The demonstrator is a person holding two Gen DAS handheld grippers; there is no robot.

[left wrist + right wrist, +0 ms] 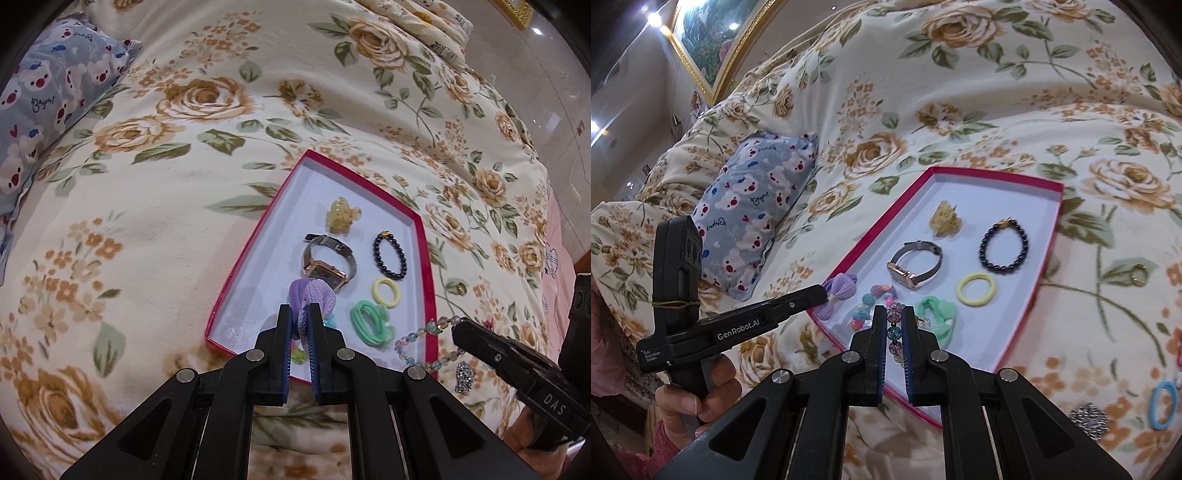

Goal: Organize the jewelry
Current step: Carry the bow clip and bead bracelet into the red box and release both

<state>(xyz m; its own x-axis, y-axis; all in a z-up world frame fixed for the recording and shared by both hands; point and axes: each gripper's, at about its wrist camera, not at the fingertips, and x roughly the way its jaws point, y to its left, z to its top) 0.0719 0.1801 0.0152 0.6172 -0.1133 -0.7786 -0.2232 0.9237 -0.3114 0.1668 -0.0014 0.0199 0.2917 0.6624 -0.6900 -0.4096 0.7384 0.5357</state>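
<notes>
One blue hair ring [1164,405], right view only

The left gripper [824,294] carries white lettering "GenRobot.AI" along the side of its black body; behind it, nearer the handle, a smaller three-line label begins "Data Acquisition", and its last line is too small to confirm. The right gripper [456,326] body shows "DAS" in white capitals. The bear-print pillow [48,96] bears small cursive script, too blurred to read with certainty.
</notes>
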